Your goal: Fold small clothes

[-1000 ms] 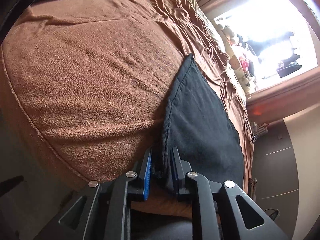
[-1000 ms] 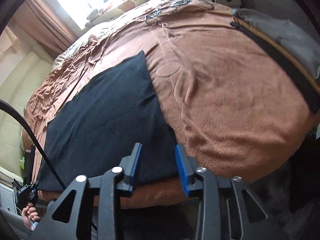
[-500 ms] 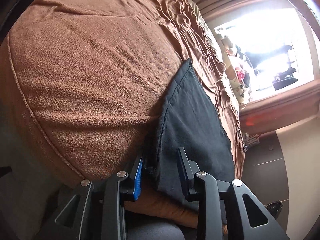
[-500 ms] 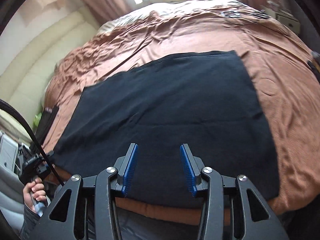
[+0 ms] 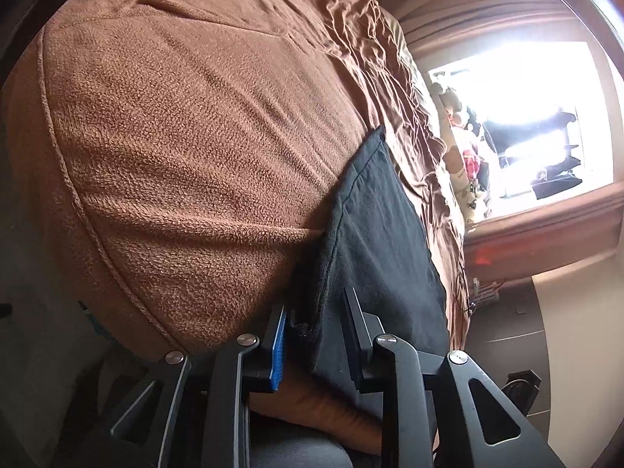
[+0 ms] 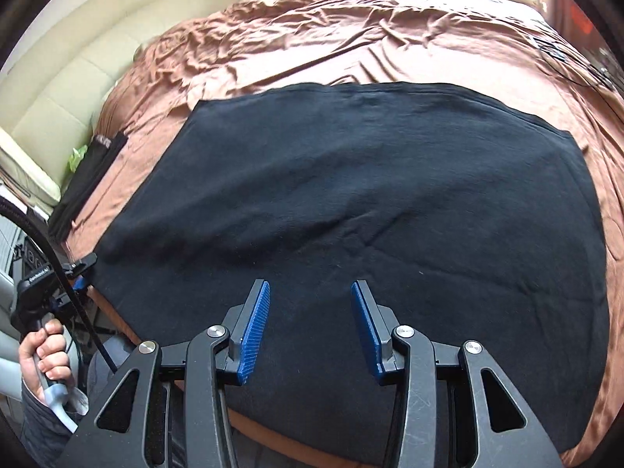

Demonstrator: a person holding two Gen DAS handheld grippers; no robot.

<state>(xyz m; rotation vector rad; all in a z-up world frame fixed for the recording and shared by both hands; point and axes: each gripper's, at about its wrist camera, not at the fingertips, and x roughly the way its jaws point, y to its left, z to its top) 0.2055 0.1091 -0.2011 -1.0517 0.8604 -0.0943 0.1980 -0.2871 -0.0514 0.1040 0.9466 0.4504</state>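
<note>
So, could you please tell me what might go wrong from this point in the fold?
1. The left gripper stands open around the black fabric garment's corner hem; closing could pinch the brown fleece blanket too.
2. The right gripper hovers open mid-edge, so lifting there may bunch the cloth.
3. The near edge overhangs the bed and could slide off.

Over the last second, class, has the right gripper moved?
Yes. The right gripper swung left from the black cloth's right corner to its middle, facing the cream headboard.
</note>
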